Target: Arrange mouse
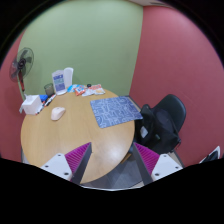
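Note:
A white mouse (58,113) lies on the round wooden table (75,135), left of a blue patterned mouse mat (115,109). My gripper (113,166) hangs over the table's near edge, far short of the mouse. Its two fingers with magenta pads (76,158) stand wide apart with nothing between them.
A black office chair (162,122) stands to the right of the table. A fan (22,65) stands at the far left. A white box (32,103), a white jug-like container (62,80) and small items sit along the table's far side. Green and red walls stand behind.

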`<state>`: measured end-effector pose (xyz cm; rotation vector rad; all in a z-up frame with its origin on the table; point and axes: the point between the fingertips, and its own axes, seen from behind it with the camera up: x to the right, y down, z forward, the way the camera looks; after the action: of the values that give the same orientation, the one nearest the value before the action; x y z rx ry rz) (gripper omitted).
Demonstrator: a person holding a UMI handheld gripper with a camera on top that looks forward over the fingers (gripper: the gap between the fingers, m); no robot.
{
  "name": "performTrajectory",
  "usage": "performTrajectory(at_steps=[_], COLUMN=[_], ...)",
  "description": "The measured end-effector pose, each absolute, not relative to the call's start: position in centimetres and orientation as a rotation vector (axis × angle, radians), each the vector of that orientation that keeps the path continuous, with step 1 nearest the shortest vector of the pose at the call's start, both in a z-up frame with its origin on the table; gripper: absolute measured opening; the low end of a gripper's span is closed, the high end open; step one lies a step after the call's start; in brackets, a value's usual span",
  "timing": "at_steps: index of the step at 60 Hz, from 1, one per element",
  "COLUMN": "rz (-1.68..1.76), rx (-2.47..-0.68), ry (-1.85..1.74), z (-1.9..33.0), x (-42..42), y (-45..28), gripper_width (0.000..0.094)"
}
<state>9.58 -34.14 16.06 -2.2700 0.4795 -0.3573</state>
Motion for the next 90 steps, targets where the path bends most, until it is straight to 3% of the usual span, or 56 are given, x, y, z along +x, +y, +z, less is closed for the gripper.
performTrajectory(at_steps=[5, 8, 12, 13, 32, 45, 61, 67, 70, 72, 73, 90], rz=[-0.338, -0.317, -0.284, -0.267, -0.124, -0.085, -0.036, -0.083, -0.100, -0.084, -0.077, -0.024], rx=[-2.316, -2.326, -2.342, -2.364, -2.323, -2.293, -2.306, -2.301, -2.289, -2.285, -2.281, -2.277], ry=[0.447, 0.433, 0.406, 0.392, 0.273, 0.234, 0.265, 0.200, 0.151, 0.132, 0.124, -0.006], z=[15.3, 11.6, 9.7, 10.6, 4.8, 2.0, -0.9, -1.2, -1.1, -1.2, -1.1, 0.5], x=[8.4, 4.9, 2.2, 2.2, -9.2, -10.8, -10.2, -9.9, -10.0, -10.4, -10.6, -11.1], y=[-34.7, -31.2, -29.1, -28.7, -13.3, -1.9, 5.5, 7.3, 8.1, 8.5, 8.6, 8.7], gripper_width=[0.0837, 0.0834, 0.0837, 0.0840, 0.0840, 0.0837, 0.0823, 0.0769, 0.0696, 0.0544, 0.0526, 0.0387])
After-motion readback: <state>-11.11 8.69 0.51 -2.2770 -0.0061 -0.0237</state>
